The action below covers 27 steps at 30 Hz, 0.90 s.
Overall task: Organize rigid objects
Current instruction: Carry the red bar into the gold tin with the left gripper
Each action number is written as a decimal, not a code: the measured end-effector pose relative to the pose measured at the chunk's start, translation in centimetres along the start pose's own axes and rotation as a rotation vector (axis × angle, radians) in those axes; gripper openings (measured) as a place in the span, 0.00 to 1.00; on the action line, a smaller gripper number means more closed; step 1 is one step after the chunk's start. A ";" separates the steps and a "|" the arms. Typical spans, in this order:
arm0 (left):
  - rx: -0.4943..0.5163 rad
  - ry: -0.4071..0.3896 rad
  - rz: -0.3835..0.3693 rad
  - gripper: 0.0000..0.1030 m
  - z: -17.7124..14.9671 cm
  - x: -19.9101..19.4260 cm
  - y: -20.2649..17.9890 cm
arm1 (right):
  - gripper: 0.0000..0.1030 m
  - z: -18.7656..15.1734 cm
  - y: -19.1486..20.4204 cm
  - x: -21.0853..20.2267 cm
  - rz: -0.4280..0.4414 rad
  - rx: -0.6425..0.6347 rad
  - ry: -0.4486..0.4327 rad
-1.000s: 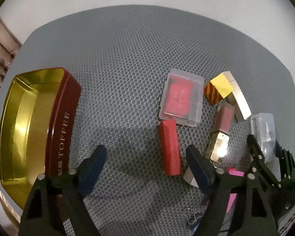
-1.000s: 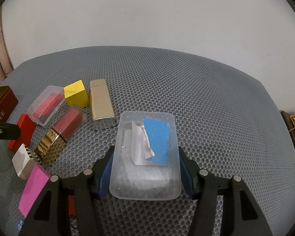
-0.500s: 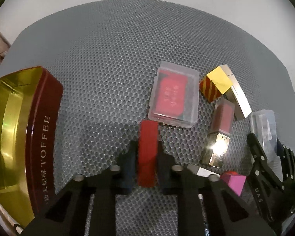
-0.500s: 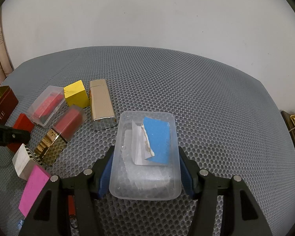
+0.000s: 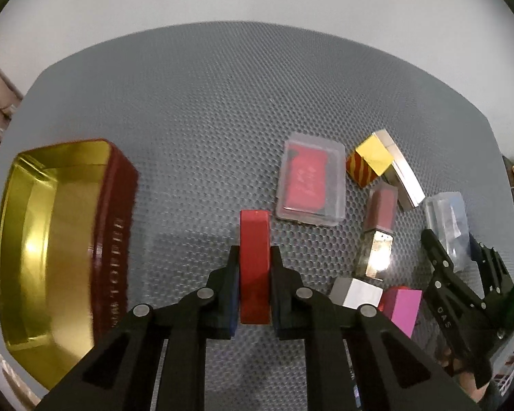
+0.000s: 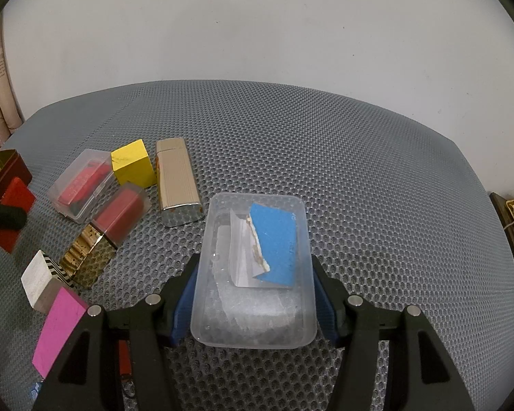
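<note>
Red block (image 5: 254, 260) sits clamped between the fingers of the left tool (image 5: 255, 267), just above the grey honeycomb counter (image 5: 222, 102), between the open gold-lined tin (image 5: 51, 239) at the counter's left edge and a clear case (image 5: 310, 178) holding a red card. Right tool (image 6: 255, 294) is closed on the sides of a clear plastic box (image 6: 253, 274) containing a blue card, near the counter's front edge.

Glossy metal tin (image 5: 61, 233), honeycomb-textured mat (image 5: 205, 109)
</note>
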<state>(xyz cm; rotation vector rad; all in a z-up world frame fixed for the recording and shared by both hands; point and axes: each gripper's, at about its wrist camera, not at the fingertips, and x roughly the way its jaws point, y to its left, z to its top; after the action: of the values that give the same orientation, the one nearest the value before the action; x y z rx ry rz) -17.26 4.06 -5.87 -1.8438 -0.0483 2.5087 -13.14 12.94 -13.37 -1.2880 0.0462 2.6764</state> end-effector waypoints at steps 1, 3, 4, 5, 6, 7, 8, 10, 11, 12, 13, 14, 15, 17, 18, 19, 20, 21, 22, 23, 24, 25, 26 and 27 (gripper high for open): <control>-0.001 -0.005 0.005 0.12 0.1 -0.4 0.2 | 0.59 0.0 0.0 0.0 0.000 0.000 0.000; -0.002 -0.014 0.012 0.12 -0.9 -0.8 0.7 | 0.59 0.0 0.0 0.0 0.001 0.001 0.000; -0.006 -0.016 0.019 0.12 -1.0 -1.5 -0.2 | 0.59 0.0 0.0 0.0 0.001 0.001 0.000; -0.011 -0.019 0.030 0.12 -1.1 -2.1 -0.1 | 0.59 0.0 0.0 0.0 0.000 0.000 0.000; -0.015 -0.021 0.036 0.12 -0.6 -2.1 1.1 | 0.59 0.0 0.0 0.0 0.000 0.000 0.000; -0.022 -0.023 0.042 0.12 -0.6 -2.3 1.5 | 0.59 0.0 -0.1 0.1 0.001 0.001 0.000; -0.038 -0.027 0.051 0.12 -0.6 -2.6 2.3 | 0.59 0.0 -0.1 0.0 0.001 0.001 0.000; -0.054 -0.029 0.061 0.12 -1.4 -2.8 1.4 | 0.59 0.0 -0.1 0.0 0.000 0.000 0.000; -0.066 -0.031 0.067 0.12 -0.9 -3.4 2.3 | 0.59 0.0 -0.1 0.1 0.000 0.000 0.000; -0.079 -0.035 0.074 0.12 -0.1 -3.7 3.1 | 0.59 0.0 -0.1 0.1 0.000 0.000 0.000; -0.086 -0.038 0.081 0.12 0.6 -3.8 3.8 | 0.59 0.0 -0.1 0.1 0.000 0.001 0.000; -0.095 -0.040 0.086 0.12 0.6 -4.0 4.5 | 0.59 0.0 -0.1 0.1 0.000 0.000 0.000; -0.106 -0.044 0.088 0.12 0.1 -5.0 4.0 | 0.59 0.0 -0.2 0.1 0.000 0.000 0.000; -0.124 -0.046 0.114 0.12 0.4 -4.9 5.1 | 0.59 0.0 -0.1 0.1 0.000 0.001 0.000; -0.134 -0.048 0.109 0.12 0.6 -5.2 6.0 | 0.59 0.0 -0.2 0.1 0.000 0.000 0.000; -0.141 -0.053 0.098 0.12 0.5 -5.2 6.4 | 0.59 0.1 -0.2 0.2 0.000 0.000 0.000; -0.153 -0.058 0.100 0.12 0.5 -5.4 6.8 | 0.59 0.1 -0.3 0.2 -0.001 0.000 0.000; -0.158 -0.058 0.109 0.12 1.6 -5.1 8.0 | 0.59 -0.1 0.3 -0.4 -0.001 0.000 0.000; -0.165 -0.056 0.118 0.12 1.6 -5.2 8.3 | 0.59 -0.1 0.3 -0.4 -0.001 -0.001 0.000; -0.174 -0.052 0.122 0.12 2.6 -5.5 8.6 | 0.59 -0.1 0.3 -0.3 -0.001 0.000 0.000; -0.185 -0.046 0.127 0.12 2.3 -5.3 8.9 | 0.59 -0.1 0.3 -0.3 -0.001 0.000 0.000; -0.189 -0.041 0.132 0.12 2.3 -5.2 9.1 | 0.59 -0.1 0.3 -0.3 -0.001 -0.001 0.000; -0.193 -0.037 0.143 0.12 1.8 -5.3 9.5 | 0.59 -0.1 0.3 -0.3 -0.001 -0.001 0.000; -0.196 -0.034 0.159 0.12 2.0 -5.0 10.3 | 0.59 -0.1 0.3 -0.3 -0.002 -0.001 0.000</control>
<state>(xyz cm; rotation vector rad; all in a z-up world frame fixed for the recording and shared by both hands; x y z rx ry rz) -17.75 -6.44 -0.94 -1.9475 -0.1605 2.7320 -12.92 12.61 -13.21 -1.2871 0.0431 2.6755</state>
